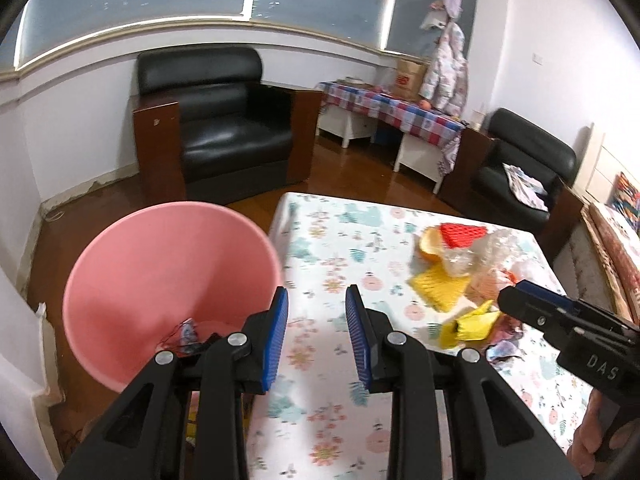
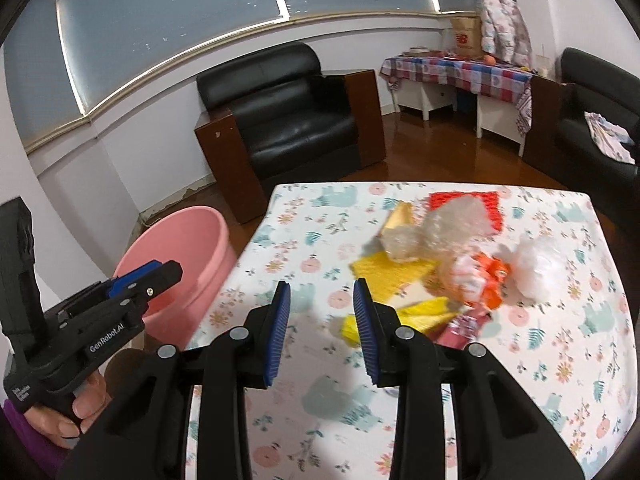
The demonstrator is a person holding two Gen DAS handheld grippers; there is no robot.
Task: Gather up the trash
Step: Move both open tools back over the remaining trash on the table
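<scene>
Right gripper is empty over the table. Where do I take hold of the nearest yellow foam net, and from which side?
Grip the yellow foam net across its raised, folded near end, coming down from above and the near side with the right gripper. It lies crumpled at the front of the pile, so that end stands clear of the tablecloth and other trash.

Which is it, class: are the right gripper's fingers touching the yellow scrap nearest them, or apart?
Cannot tell. In the right wrist view the right gripper stands open with tablecloth between its fingers, but one finger overlaps the yellow scrap, hiding any gap.
</scene>
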